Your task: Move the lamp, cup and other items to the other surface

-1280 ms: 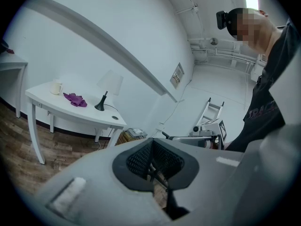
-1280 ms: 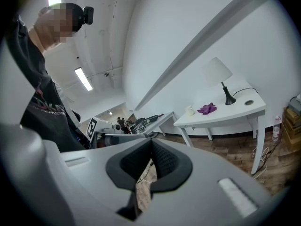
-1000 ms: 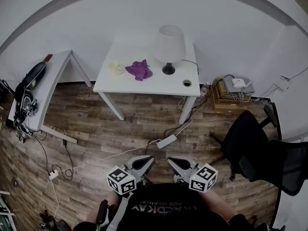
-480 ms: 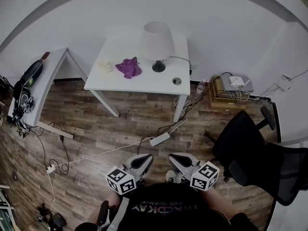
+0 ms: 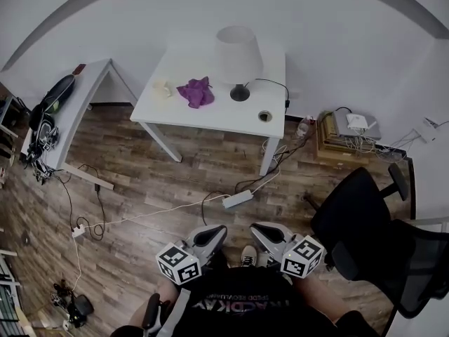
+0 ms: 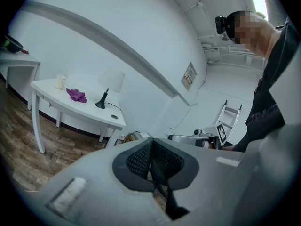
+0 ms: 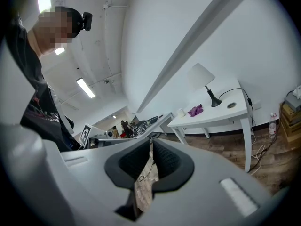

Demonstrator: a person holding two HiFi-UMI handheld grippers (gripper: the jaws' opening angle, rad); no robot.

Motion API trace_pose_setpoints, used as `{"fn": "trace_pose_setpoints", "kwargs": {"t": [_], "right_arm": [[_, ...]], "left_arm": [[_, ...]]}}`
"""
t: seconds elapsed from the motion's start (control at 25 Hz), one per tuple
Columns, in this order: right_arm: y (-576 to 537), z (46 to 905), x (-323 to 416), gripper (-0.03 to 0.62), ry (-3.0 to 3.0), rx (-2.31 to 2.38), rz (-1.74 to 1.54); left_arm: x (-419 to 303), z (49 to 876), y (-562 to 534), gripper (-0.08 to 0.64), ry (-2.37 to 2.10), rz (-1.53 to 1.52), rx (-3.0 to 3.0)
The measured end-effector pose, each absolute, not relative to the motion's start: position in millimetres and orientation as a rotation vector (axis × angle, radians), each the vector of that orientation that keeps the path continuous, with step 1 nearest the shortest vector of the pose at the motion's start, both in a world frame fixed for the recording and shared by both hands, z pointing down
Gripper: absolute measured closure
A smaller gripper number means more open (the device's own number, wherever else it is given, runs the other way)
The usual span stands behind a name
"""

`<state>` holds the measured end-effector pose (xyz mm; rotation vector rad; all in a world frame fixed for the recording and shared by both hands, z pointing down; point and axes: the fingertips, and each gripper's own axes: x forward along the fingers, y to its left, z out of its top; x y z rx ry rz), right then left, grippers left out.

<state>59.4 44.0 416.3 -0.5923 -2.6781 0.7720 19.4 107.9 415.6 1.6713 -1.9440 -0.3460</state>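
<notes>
The wooden floor (image 5: 175,167) between the person and the white bench (image 5: 217,114) is open, crossed only by a power strip (image 5: 237,199) and loose cables (image 5: 151,213), while a black office chair (image 5: 365,216) crowds the right side. On the bench the front strip is bare; the lamp (image 5: 238,55), purple cloth (image 5: 196,92) and cup (image 5: 163,90) stand farther back, the lamp tallest. A second bench (image 5: 88,90) with dark gear closes the left.
</notes>
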Motion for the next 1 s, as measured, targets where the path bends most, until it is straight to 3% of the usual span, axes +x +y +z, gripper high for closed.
{"fn": "trace_pose_setpoints", "kwargs": {"t": [0.36, 1.0], "right_arm": [[58, 421, 21, 0.563, -2.650, -0.555, 0.749], [89, 402, -146, 0.534, -2.824, -0.211, 0.651]], "left_arm": [[-19, 421, 122, 0.557, -1.919, -0.400, 1.675], [-176, 428, 197, 0.557, -1.806, -0.440, 1.799]]}}
